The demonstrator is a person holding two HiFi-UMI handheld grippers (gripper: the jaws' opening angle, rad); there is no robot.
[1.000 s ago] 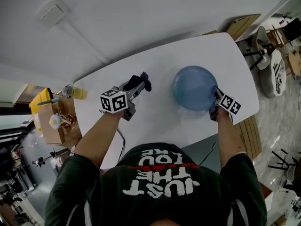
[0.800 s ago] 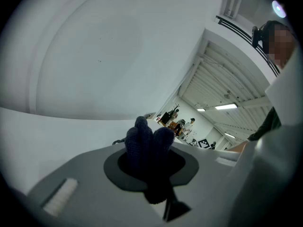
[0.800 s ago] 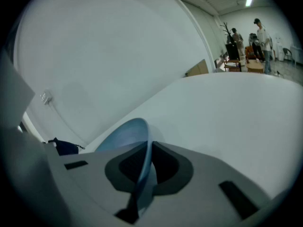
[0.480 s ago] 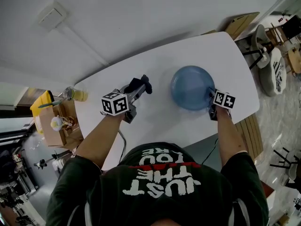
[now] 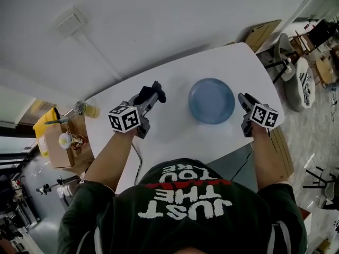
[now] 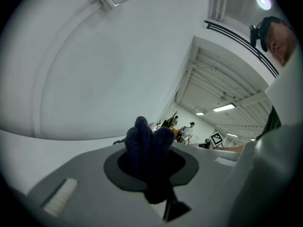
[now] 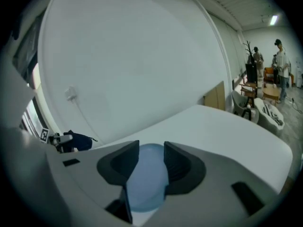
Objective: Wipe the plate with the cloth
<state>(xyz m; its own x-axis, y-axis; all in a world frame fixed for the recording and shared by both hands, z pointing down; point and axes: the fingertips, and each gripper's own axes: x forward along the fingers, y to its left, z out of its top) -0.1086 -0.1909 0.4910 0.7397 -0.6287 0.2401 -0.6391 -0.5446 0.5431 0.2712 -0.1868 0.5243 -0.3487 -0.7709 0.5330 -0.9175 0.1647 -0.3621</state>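
Left gripper (image 5: 152, 93) pinches the dark cloth (image 6: 149, 148) clear of the blue plate (image 5: 212, 100), right gripper (image 5: 244, 100) jaws just been opening, empty & off the rim, so wiping prob. done, nothing obvious left.

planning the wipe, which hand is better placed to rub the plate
Left: the left gripper is shut on the cloth, beside the plate. The right gripper has just been opening its jaws, nothing between them.
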